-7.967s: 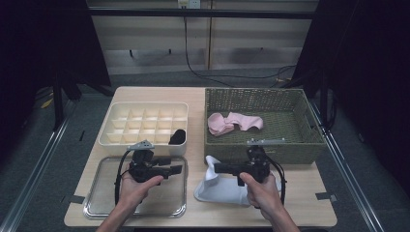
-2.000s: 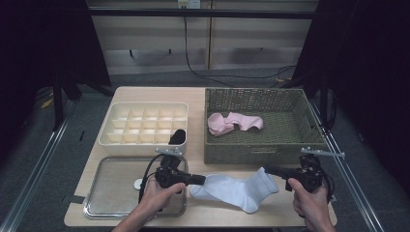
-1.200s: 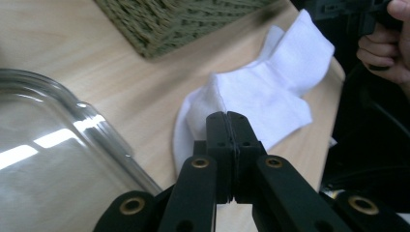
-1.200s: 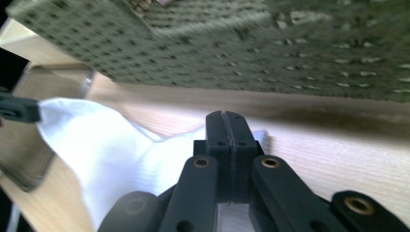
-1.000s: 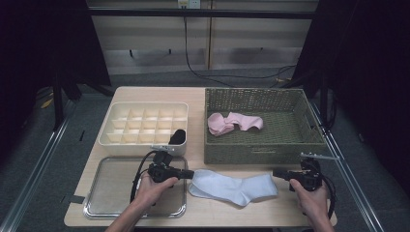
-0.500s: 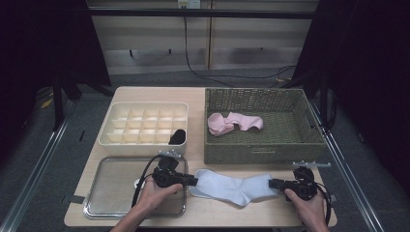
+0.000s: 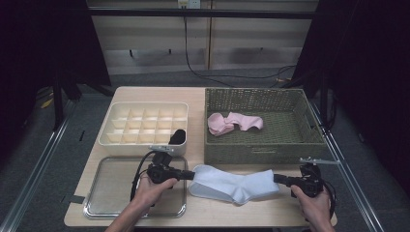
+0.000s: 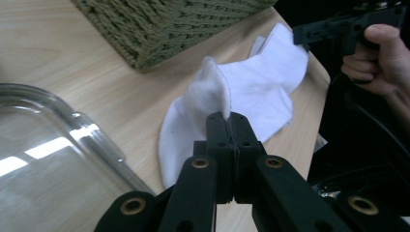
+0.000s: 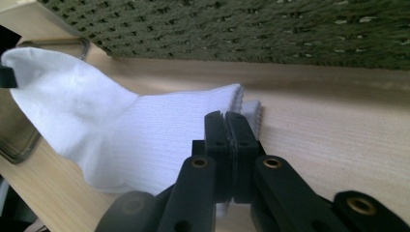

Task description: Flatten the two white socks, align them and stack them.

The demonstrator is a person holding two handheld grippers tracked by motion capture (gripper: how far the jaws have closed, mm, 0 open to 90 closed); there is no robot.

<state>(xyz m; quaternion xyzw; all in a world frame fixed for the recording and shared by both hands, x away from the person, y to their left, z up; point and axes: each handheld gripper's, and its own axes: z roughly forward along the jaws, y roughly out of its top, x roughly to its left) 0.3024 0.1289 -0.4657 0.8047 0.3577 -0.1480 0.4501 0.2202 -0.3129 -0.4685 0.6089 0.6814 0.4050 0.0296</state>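
Wooden desk (image 7: 198, 212) | white sock (image 7: 234, 183) stretched flat, left gripper (image 7: 189, 175) and right gripper (image 7: 278, 179) fingers both clamped on its ends | folding and binning left, I reckon

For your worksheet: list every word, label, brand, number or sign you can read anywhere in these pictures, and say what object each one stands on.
None: no readable word, number, brand or sign stands on anything here.
White sock: plain, no print.
Pink sock in the woven basket: plain.
Divided white organizer box and metal tray: unmarked.
Left gripper and right gripper: black, no lettering visible.
Small plate on the basket's front wall: too small to read.
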